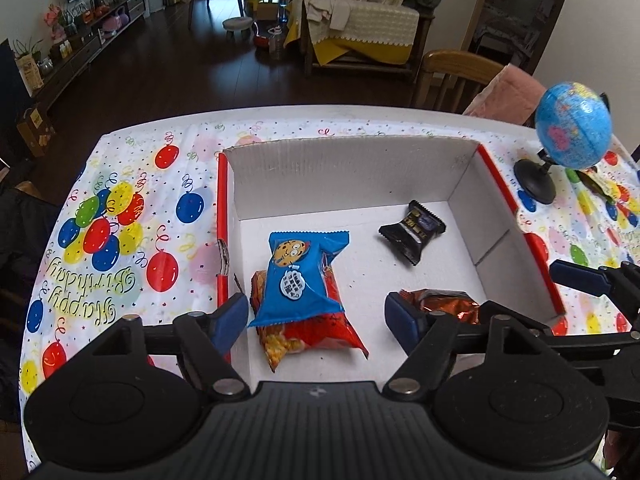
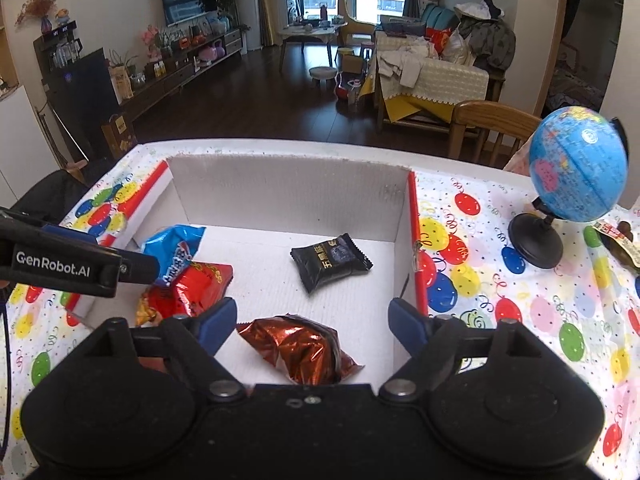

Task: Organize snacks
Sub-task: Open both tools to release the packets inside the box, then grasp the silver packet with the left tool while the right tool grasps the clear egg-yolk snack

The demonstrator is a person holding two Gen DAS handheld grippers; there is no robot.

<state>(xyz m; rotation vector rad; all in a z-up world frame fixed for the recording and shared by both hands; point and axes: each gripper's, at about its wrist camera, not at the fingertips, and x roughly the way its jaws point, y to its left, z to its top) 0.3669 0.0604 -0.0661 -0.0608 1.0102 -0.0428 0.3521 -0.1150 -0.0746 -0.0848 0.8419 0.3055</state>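
Note:
A white cardboard box (image 1: 352, 176) (image 2: 288, 192) with red edges sits on the table. Inside lie a blue cookie packet (image 1: 304, 276) (image 2: 176, 248) on top of a red snack packet (image 1: 320, 332) (image 2: 192, 288), a black packet (image 1: 412, 232) (image 2: 332, 262) and a copper foil packet (image 1: 448, 304) (image 2: 304, 348). My left gripper (image 1: 316, 320) is open and empty above the blue and red packets. My right gripper (image 2: 312, 320) is open and empty above the copper packet. One more snack packet (image 2: 620, 244) (image 1: 600, 184) lies on the table, right of the globe.
A balloon-print birthday tablecloth (image 1: 120, 240) (image 2: 500, 280) covers the table. A small blue globe (image 1: 572, 128) (image 2: 576, 164) on a black stand sits right of the box. A wooden chair (image 2: 488, 128) stands behind the table's far edge.

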